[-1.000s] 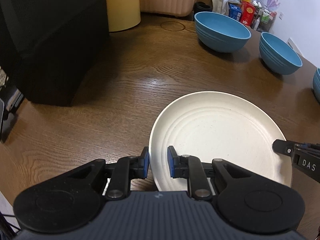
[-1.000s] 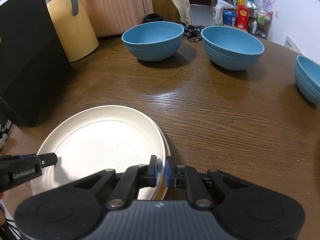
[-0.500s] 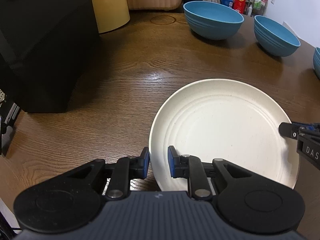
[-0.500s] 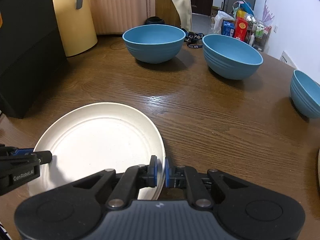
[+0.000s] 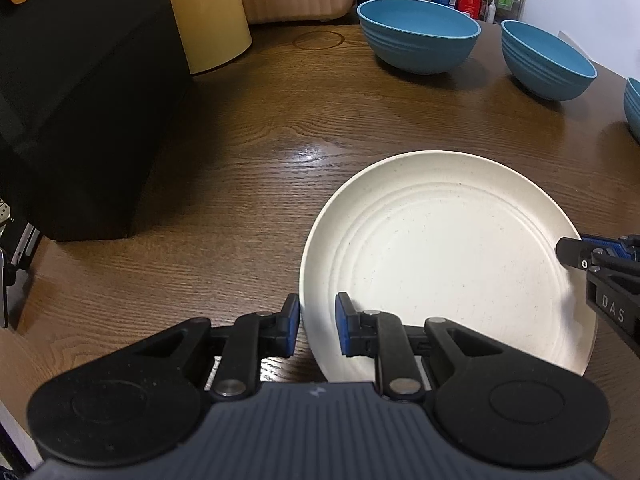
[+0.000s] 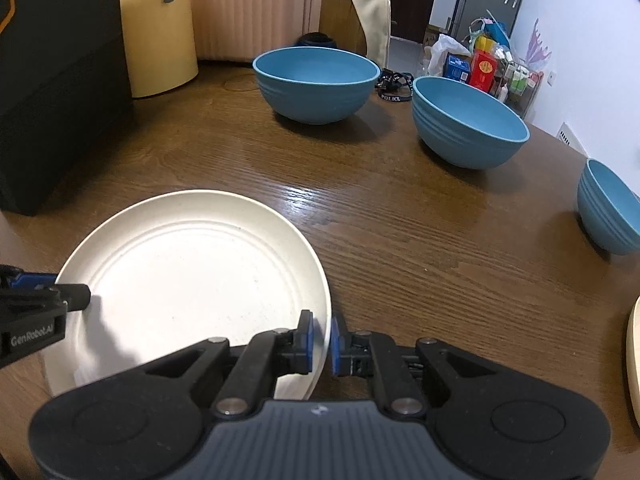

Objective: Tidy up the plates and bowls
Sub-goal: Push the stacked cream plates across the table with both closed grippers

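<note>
You see a cream-white plate (image 5: 448, 256) with faint raised rings on a dark brown wood-grain table (image 5: 248, 184). Three blue bowls (image 6: 316, 84) carry ribbed bands on their sides. Your left claw (image 5: 316, 330) and right claw (image 6: 320, 340) are black with blue pads (image 5: 342, 328). A pale yellow jug (image 6: 158, 28) stands beside a black box (image 5: 80, 92).

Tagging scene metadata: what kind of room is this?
Probably a lived-in home dining area: a wooden table with blue bowls, a ribbed suitcase behind it, and a cluttered rack of packages by the wall.
</note>
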Tool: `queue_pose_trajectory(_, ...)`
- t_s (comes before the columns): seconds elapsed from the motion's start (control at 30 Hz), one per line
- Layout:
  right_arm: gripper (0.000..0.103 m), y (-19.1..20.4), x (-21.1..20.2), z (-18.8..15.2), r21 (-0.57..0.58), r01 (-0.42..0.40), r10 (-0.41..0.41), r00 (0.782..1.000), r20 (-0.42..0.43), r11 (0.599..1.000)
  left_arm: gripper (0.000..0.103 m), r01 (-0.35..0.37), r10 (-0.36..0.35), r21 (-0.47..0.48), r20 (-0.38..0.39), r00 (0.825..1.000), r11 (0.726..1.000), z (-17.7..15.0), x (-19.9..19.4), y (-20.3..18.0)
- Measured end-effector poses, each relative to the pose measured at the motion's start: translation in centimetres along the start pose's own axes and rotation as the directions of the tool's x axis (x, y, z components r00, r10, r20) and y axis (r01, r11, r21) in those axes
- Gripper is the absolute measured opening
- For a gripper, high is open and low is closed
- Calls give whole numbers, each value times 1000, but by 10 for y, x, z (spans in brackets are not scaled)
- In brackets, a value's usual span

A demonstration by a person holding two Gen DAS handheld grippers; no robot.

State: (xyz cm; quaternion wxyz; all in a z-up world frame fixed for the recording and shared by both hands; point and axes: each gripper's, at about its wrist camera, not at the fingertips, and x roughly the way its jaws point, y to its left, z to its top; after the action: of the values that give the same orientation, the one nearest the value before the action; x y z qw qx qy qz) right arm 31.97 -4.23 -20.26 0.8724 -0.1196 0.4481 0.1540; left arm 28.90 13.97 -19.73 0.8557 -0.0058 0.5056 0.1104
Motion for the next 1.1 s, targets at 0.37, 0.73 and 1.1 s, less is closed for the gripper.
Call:
queue_pose_trajectory(0.37, 10, 3, 2, -6, -31, 8, -6, 998, 61, 999, 19, -8, 8, 17, 18, 1000, 1000, -2, -1, -2)
queue_pose_trajectory(0.73, 11, -7, 2, 1, 36, -36, 35, 999, 16, 999, 17, -6, 6, 11, 26, 1000, 1000, -4, -4, 0)
queue_pose_trajectory(1.1, 12, -21, -11, 4, 124, -92, 95, 995, -23, 988, 15, 14, -14, -14, 32, 999, 1000, -5, -14, 8)
